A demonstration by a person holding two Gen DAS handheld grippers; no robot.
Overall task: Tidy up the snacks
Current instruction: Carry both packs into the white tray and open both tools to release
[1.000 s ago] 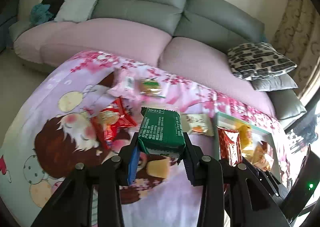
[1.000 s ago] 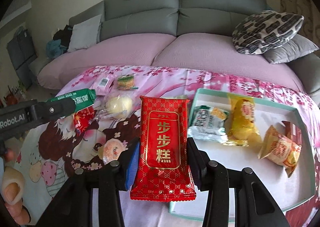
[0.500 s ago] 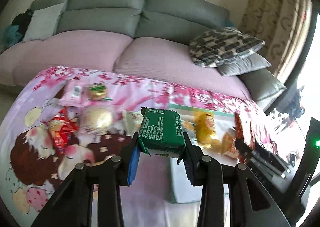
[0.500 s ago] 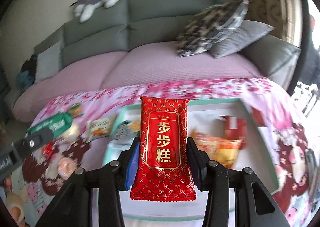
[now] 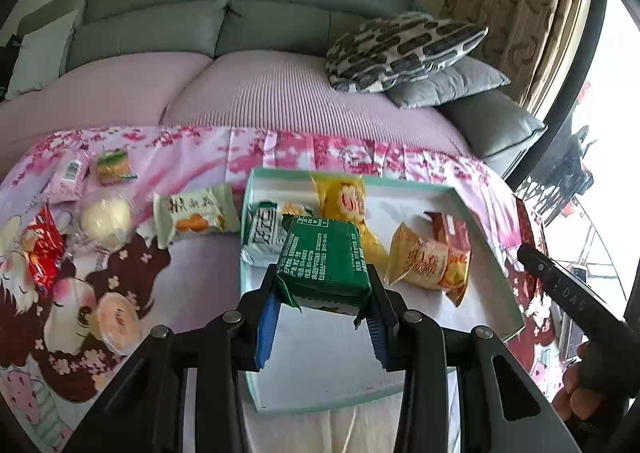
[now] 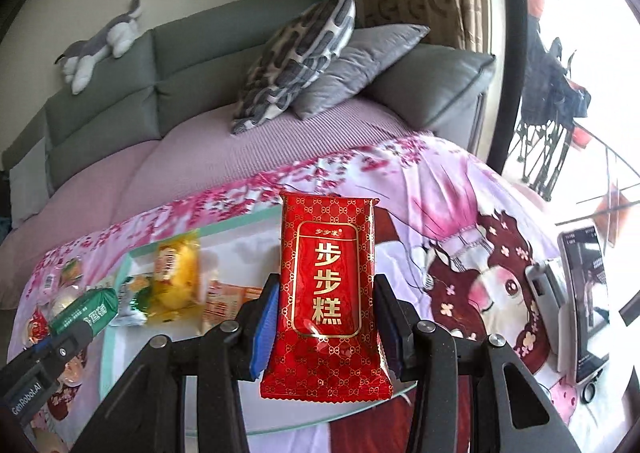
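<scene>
Cloth, pink and printed with cartoon figures (image 5: 200,285), drapes the counter beyond both jaws. On it lies a shallow mint-edged white cardboard tray (image 5: 468,201), just ahead of the left gripper (image 5: 324,317), gathering crinkly foil packets. That gripper's jaws clench a blocky green foil snack pack (image 5: 324,261) by its sides, likely for dropping in. The right gripper (image 6: 326,327) grasps a flat, glossy red gold-lettered cake packet (image 6: 328,285), upright between its jaws, over the tray's edge.

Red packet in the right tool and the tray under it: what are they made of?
Red packet: looks like glossy plastic film, given the sheen, wrinkles and crimped end seals. Tray: probably cardboard, matte white inside with mint-green edges and thin, straight, folded-looking walls.
</scene>
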